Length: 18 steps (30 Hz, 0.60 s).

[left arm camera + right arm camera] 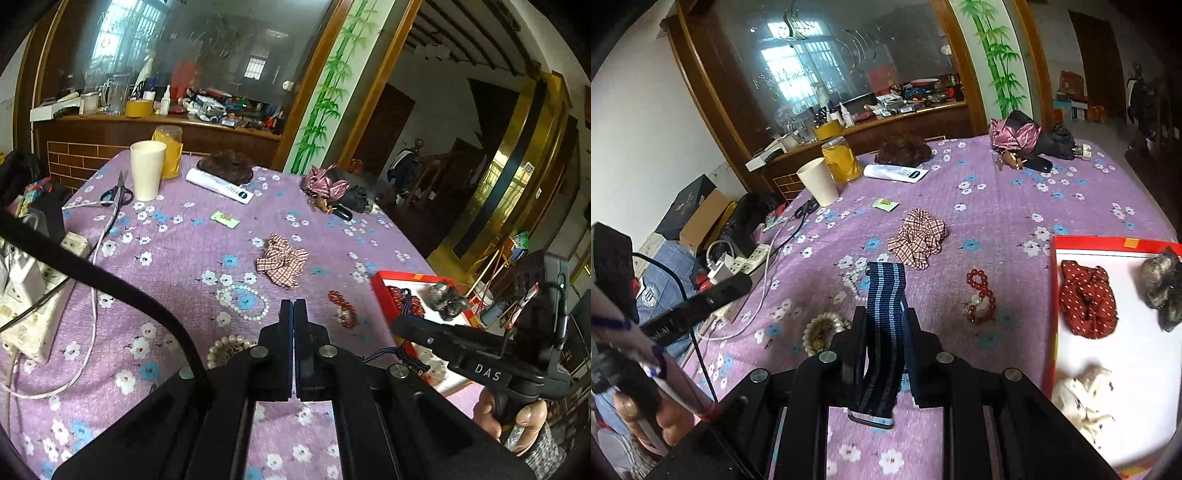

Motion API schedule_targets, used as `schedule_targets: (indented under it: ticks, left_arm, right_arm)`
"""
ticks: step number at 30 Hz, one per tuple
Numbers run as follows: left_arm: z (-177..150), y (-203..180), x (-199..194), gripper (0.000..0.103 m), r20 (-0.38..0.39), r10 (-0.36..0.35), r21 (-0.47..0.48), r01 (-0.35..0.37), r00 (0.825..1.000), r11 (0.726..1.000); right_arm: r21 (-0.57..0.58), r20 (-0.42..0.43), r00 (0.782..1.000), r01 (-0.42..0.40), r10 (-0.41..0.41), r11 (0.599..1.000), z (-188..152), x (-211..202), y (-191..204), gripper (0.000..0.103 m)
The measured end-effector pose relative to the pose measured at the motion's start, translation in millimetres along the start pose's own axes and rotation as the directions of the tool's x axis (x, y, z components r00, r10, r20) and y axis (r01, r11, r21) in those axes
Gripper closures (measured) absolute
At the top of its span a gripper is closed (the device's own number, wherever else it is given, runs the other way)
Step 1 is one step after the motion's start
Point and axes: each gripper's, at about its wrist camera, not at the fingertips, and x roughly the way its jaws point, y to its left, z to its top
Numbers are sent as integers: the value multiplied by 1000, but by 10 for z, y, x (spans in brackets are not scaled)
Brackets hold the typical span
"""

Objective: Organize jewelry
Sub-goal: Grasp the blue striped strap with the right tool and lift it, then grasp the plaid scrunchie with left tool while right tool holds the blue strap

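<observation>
Purple tablecloth [1015, 206], red-rimmed tray [1054, 295] rightward.

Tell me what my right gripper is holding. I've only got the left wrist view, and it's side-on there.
Observer: The right gripper is shut on a navy striped strap. The strap stands up between the fingers, and a metal buckle hangs at its lower end.
Operator: And what's at the near end of the red box? My view is blocked there.
Observer: In the red box, a white fluffy scrunchie lies at the near end, apart from the red dotted scrunchie.
</observation>
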Motion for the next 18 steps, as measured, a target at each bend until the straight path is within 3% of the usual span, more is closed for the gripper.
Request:
schedule_targets:
  ticks: [8,9,10,11,12,18]
  left_arm:
    - [-168,-10,-71,101,-21,79,-5,-79,997,997]
    - [-191,23,-32,98,-29,95,-11,-95,995,995]
    - [-214,64,21,83,-43,107,-18,-108,993,994]
    - [-238,121,103,61,-61,120,-27,-122,991,992]
    - [-256,175,179,53,-75,129,-38,-132,989,990]
    - [-364,514,664,51,-176,164,-93,-182,971,979]
  right_arm:
    - [-8,38,999,-23,23,1000,-164,-373,41,83]
    - [-9,44,999,-22,22,1000,-176,-417,44,83]
    - [-11,51,998,-20,21,1000,-190,-469,46,83]
    - [-13,55,998,-18,19,1000,-199,-501,43,83]
    - [-14,60,998,-16,16,1000,-215,-537,36,83]
    - [-3,60,998,-5,5,1000,-305,-600,-57,83]
